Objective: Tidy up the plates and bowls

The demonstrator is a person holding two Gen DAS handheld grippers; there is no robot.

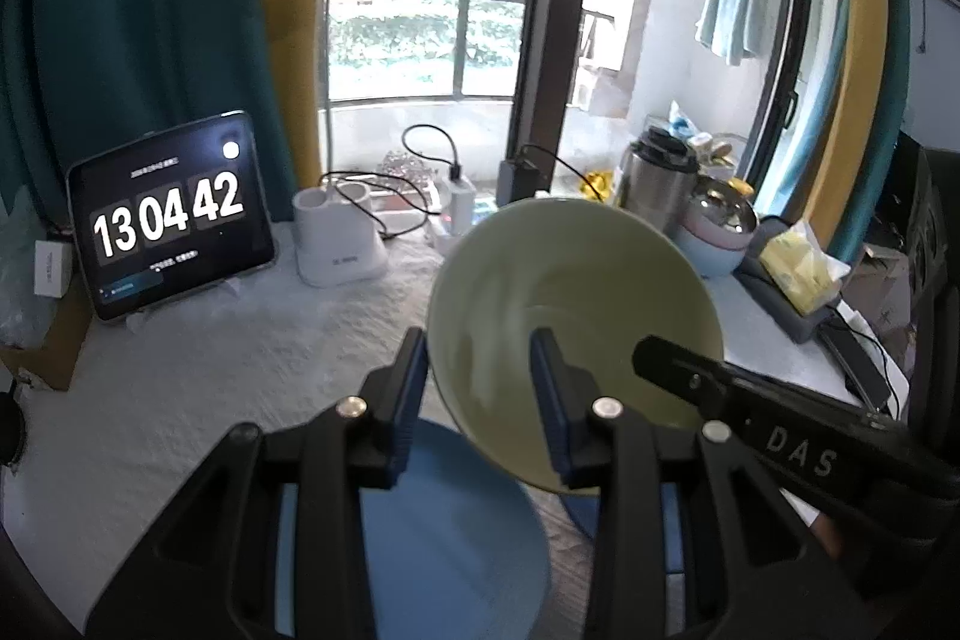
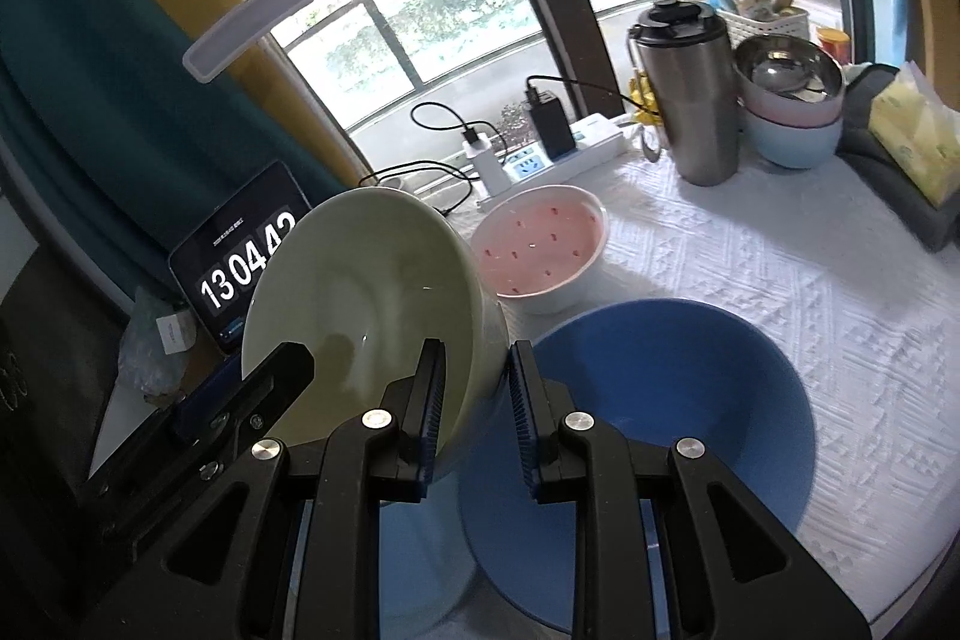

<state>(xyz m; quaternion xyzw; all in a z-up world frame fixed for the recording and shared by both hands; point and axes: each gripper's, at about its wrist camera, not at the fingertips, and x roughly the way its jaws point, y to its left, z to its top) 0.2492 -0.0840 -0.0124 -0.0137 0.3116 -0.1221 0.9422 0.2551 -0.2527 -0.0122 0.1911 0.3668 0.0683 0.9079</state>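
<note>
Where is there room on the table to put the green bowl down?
Bare cloth lies right of the blue bowl, before the tissue box, and also between the clock tablet and the light blue plate. The back edge by the pink bowl and steel flask is crowded.

A home: balcony door (image 1: 558,10), laundry (image 1: 735,1) hanging outside (curtains (image 1: 150,10) too), thermos (image 2: 687,94) on the cloth-covered tabletop (image 2: 780,268).

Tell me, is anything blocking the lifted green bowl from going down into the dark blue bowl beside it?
Nothing visible is in the way. The green bowl is tilted in the air right next to the blue bowl, which is empty and open on top. The pink bowl sits behind them, off that path.
</note>
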